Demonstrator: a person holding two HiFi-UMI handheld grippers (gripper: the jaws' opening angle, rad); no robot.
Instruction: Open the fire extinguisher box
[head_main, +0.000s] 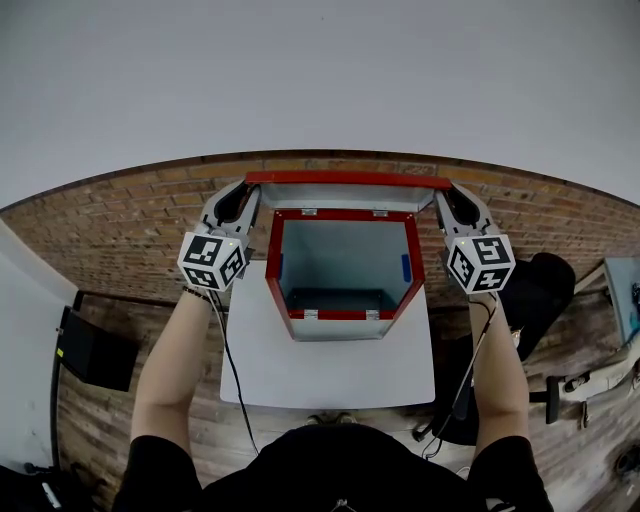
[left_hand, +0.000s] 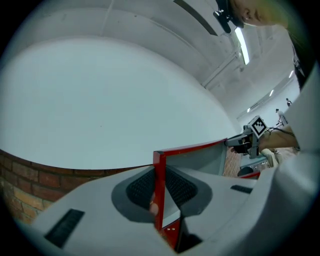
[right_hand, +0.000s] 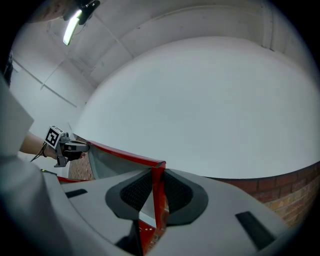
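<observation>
Wall (head_main: 320, 70) behind; left hand-held gripper (head_main: 247, 192), right hand-held gripper (head_main: 444, 196) clamp lid (head_main: 345, 179) corners.

box (head_main: 272, 262) on table (head_main: 330, 372) | lid (head_main: 345, 179) behind box | left gripper (head_main: 244, 192): lid-left | right gripper (head_main: 449, 196): lid-right

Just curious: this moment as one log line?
box: open; lid: raised; left hand-held gripper: clamps lid; right hand-held gripper: clamps lid
</observation>
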